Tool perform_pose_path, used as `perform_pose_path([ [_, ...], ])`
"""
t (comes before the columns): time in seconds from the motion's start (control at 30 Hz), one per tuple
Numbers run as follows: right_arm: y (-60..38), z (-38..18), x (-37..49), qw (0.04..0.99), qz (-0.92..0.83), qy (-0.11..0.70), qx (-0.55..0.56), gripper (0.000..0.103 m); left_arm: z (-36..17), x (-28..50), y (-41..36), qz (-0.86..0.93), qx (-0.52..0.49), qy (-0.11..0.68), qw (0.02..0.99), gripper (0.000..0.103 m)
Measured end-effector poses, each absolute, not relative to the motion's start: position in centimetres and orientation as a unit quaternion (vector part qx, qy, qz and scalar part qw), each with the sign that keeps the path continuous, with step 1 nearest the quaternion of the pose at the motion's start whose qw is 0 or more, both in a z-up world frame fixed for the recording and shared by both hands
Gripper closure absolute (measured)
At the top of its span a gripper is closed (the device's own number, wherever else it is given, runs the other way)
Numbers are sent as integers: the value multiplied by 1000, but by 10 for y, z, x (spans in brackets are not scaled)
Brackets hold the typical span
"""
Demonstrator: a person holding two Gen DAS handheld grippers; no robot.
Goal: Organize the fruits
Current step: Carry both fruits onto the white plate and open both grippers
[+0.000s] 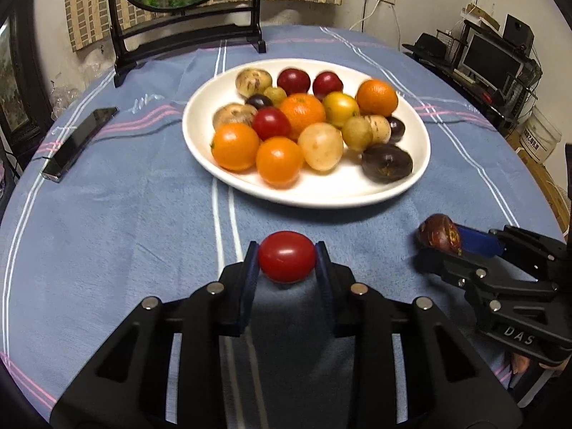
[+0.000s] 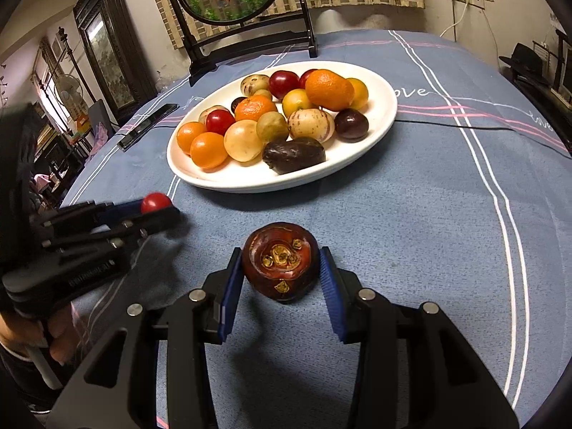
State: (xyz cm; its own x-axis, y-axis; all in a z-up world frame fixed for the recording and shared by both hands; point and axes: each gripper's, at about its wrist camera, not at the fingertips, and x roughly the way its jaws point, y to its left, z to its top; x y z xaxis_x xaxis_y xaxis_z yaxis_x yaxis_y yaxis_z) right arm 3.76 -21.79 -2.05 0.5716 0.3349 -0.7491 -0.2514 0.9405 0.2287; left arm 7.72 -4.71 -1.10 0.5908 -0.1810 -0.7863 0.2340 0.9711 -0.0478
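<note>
fruits fill the white plate in the middle of the blue-clothed tabletop: orange ones, red ones, pale speckled ones and a few dark purple ones heaped together.

two more fruits are off the plate, nearer the camera. the left tool pinches a small red tomato, its blue pads pressing on both sides of it. the right tool pinches a dark brown-red mangosteen between its blue pads.

the left wrist view shows the tomato full on and smooth, and the mangosteen only from the side, as a brown lump at the tip of the right tool. the right wrist view shows what the other does not: the flat end of the mangosteen, with yellowish petal-like marks in a ring. there the tomato is just a small red ball at the tip of the left tool, and the person's hand gripping that tool's handle is in sight at the lower left.

a black phone lies on the cloth left of the plate. a round painted screen on a dark stand stands upright behind the plate.
</note>
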Motion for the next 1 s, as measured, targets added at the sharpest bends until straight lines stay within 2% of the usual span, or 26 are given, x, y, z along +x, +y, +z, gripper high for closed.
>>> perform_pose_path([
  [0.3, -219, 15, 46, 906, 172, 385, 34, 60, 29, 99, -37, -118, 19, 396, 910, 72],
  [0.6, -199, 67, 92, 930, 182, 320, 12, 60, 72, 138, -48, -114, 14, 344, 932, 71],
  [0.73, -187, 63, 123, 928, 179, 327, 7, 60, 65, 170, -47, -91, 7, 345, 934, 71],
  [1.0, -183, 19, 163, 909, 161, 383, 20, 60, 17, 205, -46, -86, 2, 400, 912, 72],
])
